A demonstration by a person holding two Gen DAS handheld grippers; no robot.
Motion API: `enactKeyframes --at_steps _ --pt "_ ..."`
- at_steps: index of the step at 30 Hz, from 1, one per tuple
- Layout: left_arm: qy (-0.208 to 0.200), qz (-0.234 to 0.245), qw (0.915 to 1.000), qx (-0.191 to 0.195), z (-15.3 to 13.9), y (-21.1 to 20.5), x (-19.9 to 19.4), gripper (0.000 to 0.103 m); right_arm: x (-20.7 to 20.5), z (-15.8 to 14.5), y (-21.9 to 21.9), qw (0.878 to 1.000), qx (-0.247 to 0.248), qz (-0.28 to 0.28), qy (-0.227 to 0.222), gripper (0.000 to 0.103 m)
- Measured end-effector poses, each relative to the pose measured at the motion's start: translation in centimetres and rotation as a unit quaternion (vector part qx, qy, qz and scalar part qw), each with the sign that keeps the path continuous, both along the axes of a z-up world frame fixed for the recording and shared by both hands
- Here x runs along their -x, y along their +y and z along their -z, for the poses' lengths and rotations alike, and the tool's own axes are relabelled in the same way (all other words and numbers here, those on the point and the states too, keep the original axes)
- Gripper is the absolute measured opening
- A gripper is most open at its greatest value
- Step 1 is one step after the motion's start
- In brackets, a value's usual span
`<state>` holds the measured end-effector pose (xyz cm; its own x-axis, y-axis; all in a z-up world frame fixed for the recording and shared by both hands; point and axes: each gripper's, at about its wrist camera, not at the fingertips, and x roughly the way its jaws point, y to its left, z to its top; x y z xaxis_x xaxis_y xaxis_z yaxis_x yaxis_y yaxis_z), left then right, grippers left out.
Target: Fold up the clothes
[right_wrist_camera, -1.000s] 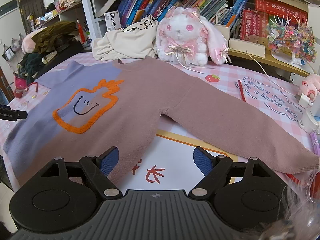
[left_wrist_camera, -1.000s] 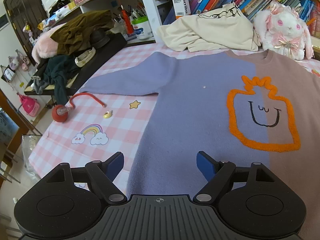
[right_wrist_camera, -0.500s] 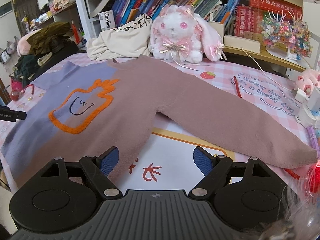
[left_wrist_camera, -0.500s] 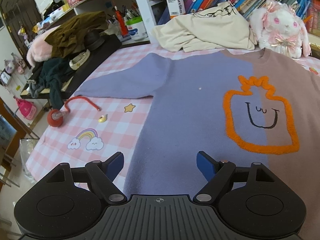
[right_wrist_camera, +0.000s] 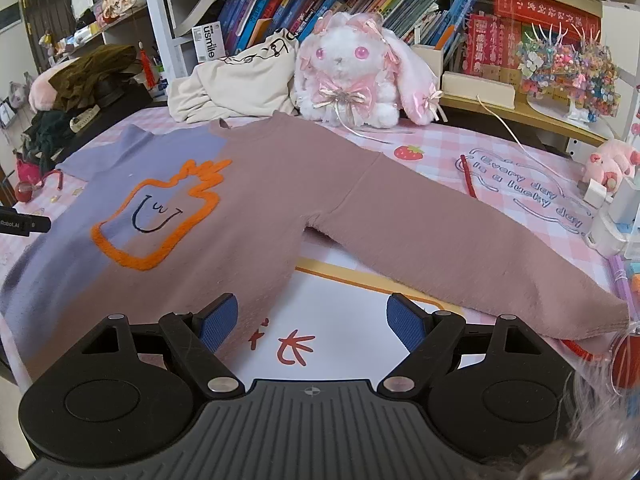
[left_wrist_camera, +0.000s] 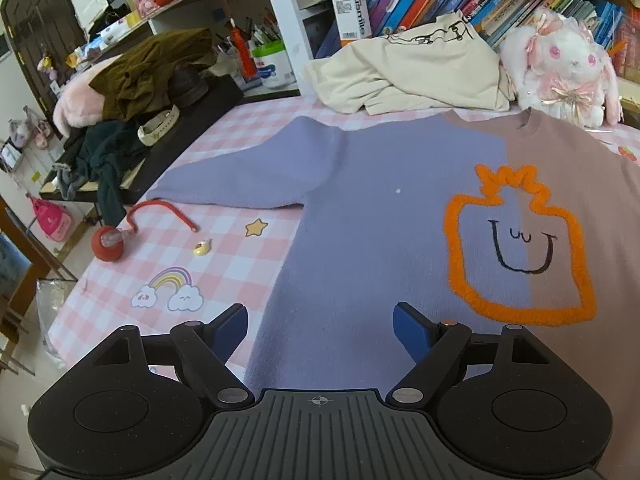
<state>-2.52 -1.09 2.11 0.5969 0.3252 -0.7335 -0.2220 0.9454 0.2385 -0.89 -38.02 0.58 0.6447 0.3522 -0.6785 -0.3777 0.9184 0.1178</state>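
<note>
A two-tone sweatshirt lies flat and face up on the pink checked tablecloth, purple on one half and dusty pink on the other, with an orange fuzzy outline and a smiling face on its chest. Its purple sleeve stretches out to one side and its pink sleeve to the other, both spread on the cloth.

The left gripper hovers over the sweatshirt's purple hem, jaws wide apart and holding nothing. The right gripper hangs over the sweatshirt's pink hem edge, likewise spread wide and empty.

Beyond the sweatshirt's collar sit a crumpled cream garment and a white plush bunny, touching each other. Beside the purple sleeve lie a red cord and a rainbow sticker.
</note>
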Motion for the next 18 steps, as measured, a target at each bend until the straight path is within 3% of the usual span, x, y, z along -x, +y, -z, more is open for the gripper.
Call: enactKeyframes --at_steps 18 --pt "0.001 0.017 0.9999 -0.002 0.15 -0.97 -0.58 0.082 -0.01 -0.01 -0.60 1.000 -0.003 0.018 -0.002 0.081"
